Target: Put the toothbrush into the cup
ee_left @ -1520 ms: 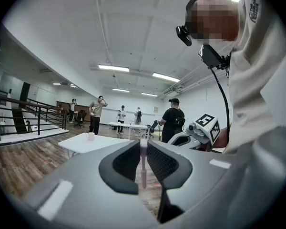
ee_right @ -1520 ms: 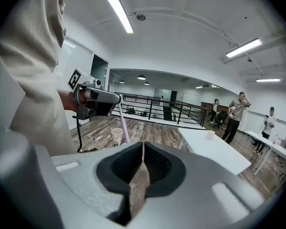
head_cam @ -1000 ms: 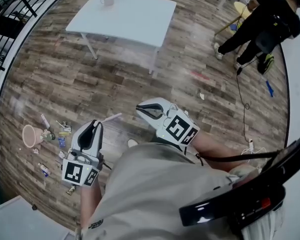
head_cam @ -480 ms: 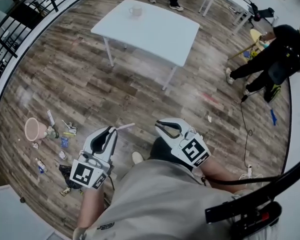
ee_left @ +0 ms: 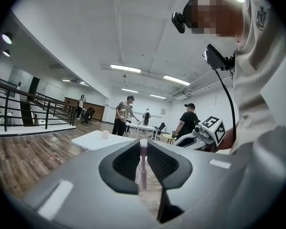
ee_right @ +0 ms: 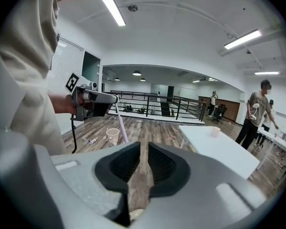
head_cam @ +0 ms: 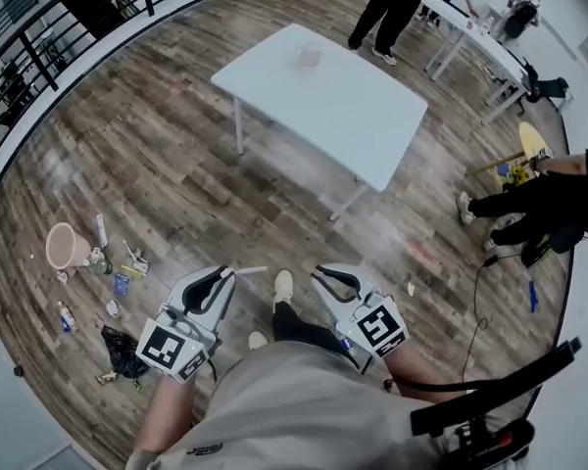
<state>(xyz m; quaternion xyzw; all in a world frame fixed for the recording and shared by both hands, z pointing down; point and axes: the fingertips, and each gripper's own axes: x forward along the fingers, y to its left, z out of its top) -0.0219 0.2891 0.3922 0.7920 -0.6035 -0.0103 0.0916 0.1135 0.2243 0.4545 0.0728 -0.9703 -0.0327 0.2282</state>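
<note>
1. My left gripper (head_cam: 219, 277) had its fingers clamped on the pink toothbrush (ee_left: 143, 168). In the head view the brush poked out toward 3 o'clock.
2. My right gripper (head_cam: 325, 280) held its fingers a narrow slot apart, with only the floor (head_cam: 176, 164) showing between them.
3. The cup (head_cam: 308, 57) stood on the white desk (head_cam: 353, 116) at 12 o'clock, well apart from both grippers.
4. A pink tub (head_cam: 66, 246) and litter (head_cam: 118, 282) lay on the floor at 9 o'clock.
5. Each marker cube (head_cam: 167, 349) bore a black square code. My shirt print (head_cam: 204, 448) was too small to read.
</note>
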